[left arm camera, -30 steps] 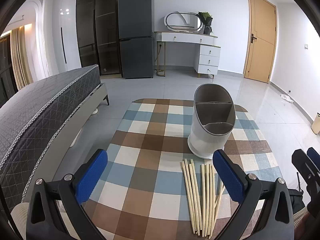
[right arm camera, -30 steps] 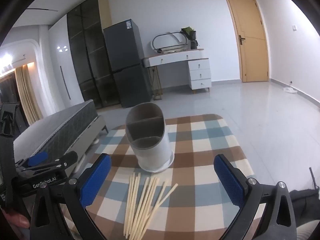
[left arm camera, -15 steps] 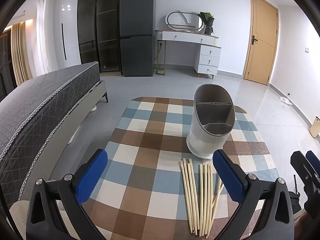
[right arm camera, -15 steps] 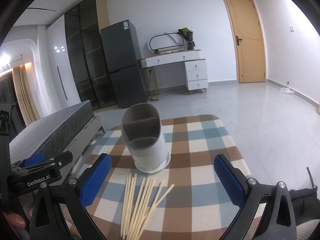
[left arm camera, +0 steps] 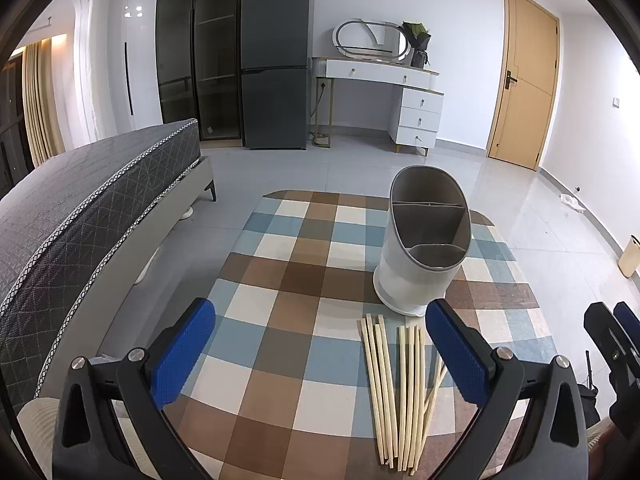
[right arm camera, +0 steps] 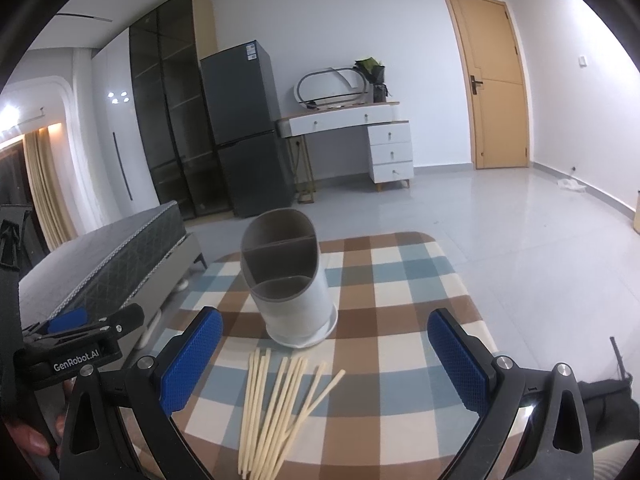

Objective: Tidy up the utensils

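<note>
A counter [left arm camera: 280,304] covered in a brown, blue and white checked cloth carries the task's things. Toward its far right part stands a white utensil holder [left arm camera: 420,264] with a grey inside, upright, its oval mouth slanted and split by partitions into compartments; all that can be seen of them is bare. Just in front of the holder's base lies a bundle of pale wooden chopsticks [left arm camera: 396,392], flat on the cloth, tips toward the holder and nearly parallel, with a couple crossing at an angle on the right side of the bundle.

The left tongs [left arm camera: 320,352] hover above the near edge of the counter, blue pads spread wide apart and gripping nothing; the chopsticks lie beneath and just inside the right pad. The right tongs [right arm camera: 324,360] are likewise spread wide and empty, held over the near edge with the chopsticks [right arm camera: 276,404] lying between the pads and the holder [right arm camera: 292,292] beyond them.

In the right wrist view the left tongs appear at the left, with a hand [right arm camera: 28,436] partly visible below them.

Behind the counter are a grey bed [left arm camera: 80,200], a dark fridge [left arm camera: 276,64], a white dressing table [left arm camera: 384,92] and a wooden door [left arm camera: 524,80].
</note>
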